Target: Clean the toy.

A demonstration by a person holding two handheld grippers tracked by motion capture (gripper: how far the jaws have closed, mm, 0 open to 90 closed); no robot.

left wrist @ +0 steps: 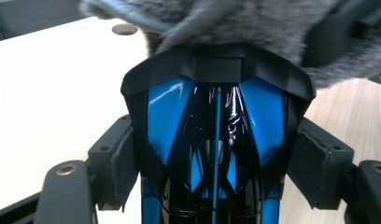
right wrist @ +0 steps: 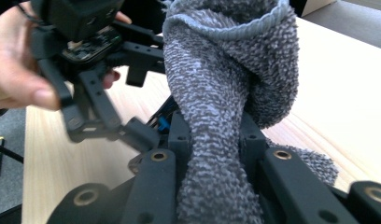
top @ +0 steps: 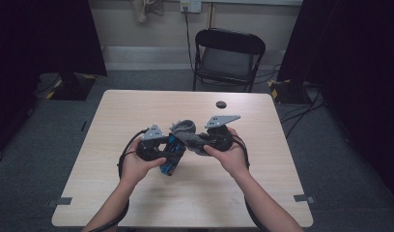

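The cloth [right wrist: 226, 93] is a mottled grey, darker and lighter flecks mixed through its nubby pile, with a plain grey ribbed hem along its edge. The object [left wrist: 216, 140] clamped in the left gripper [left wrist: 216, 154] is glossy black with bright blue panels and a thin blue line down its middle. Both grippers are matt black; the right gripper [right wrist: 216, 140] has brass-coloured rivets at its joints. Each carries a pale grey plate on top. The table [top: 137, 111] is light wood grain, with a small dark round spot [top: 220, 104] near its far edge.
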